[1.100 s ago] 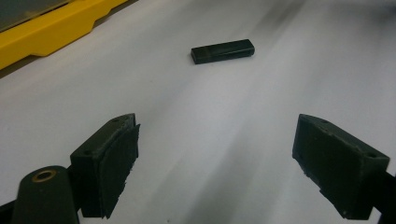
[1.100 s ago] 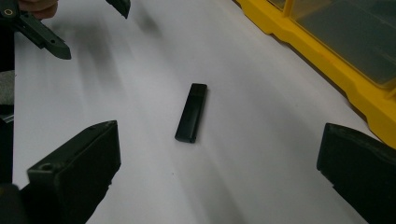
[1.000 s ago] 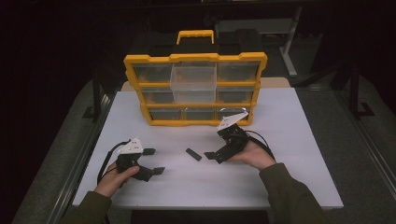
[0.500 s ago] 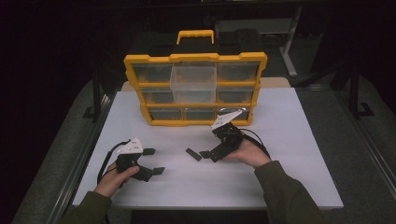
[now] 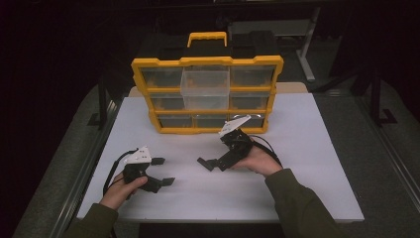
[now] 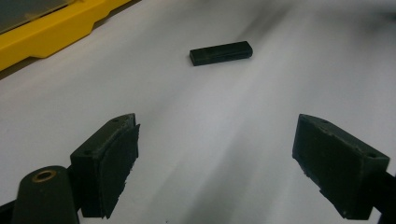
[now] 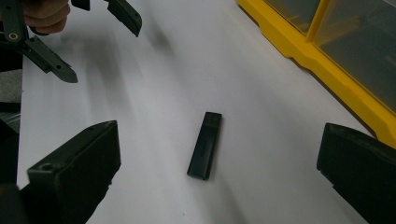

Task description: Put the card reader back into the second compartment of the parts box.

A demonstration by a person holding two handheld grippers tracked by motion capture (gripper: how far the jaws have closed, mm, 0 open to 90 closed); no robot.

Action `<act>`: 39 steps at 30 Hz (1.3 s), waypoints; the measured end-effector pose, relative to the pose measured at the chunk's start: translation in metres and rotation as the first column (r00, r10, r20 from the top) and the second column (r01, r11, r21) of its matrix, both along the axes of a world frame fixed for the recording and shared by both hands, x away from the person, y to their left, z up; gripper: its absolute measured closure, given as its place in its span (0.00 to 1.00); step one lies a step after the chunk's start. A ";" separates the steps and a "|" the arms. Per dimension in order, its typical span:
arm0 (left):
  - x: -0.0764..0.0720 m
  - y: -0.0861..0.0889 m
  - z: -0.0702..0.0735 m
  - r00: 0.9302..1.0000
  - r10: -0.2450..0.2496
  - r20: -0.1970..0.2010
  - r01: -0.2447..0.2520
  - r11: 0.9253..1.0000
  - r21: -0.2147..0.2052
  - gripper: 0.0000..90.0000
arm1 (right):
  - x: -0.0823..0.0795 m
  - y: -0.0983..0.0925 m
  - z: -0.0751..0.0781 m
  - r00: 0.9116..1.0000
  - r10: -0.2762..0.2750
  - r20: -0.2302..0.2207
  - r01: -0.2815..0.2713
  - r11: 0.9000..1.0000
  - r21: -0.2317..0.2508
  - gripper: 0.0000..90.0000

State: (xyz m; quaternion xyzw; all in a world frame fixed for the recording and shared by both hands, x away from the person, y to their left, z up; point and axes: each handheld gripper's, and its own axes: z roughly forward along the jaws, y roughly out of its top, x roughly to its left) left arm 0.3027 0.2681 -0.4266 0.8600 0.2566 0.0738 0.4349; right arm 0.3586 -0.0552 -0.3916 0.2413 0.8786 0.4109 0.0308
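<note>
Stick (image 7: 205,144), small, black, maybe a USB drive, lies flat on the white table (image 5: 307,148) in front of the yellow organizer (image 5: 208,94). Right gripper (image 5: 210,162) hovers just over it, jaws wide apart, lining up. Left gripper (image 5: 162,171) waits nearby, jaws apart too. Next: lower, straddle the narrow sides, squeeze.

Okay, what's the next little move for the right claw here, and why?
Probably lower the right claw straight down around the small black stick and then close. In the right gripper view its jaws stand wide open with the stick lying flat on the white table between them, untouched. The left claw hovers open, farther from it.
</note>
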 end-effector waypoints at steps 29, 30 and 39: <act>0.000 0.000 0.000 1.000 -0.002 -0.003 0.002 1.000 -0.003 0.16 | 0.011 0.035 0.002 0.999 0.050 0.021 -0.049 0.999 -0.009 0.00; 0.000 0.000 0.000 1.000 -0.003 -0.003 0.003 1.000 -0.003 0.16 | 0.011 0.037 0.002 0.999 0.048 0.022 -0.048 0.999 -0.007 0.00; -0.001 0.000 0.000 1.000 -0.001 -0.001 0.001 1.000 -0.004 0.16 | 0.008 0.043 -0.002 0.998 0.048 0.027 -0.047 0.998 -0.040 0.02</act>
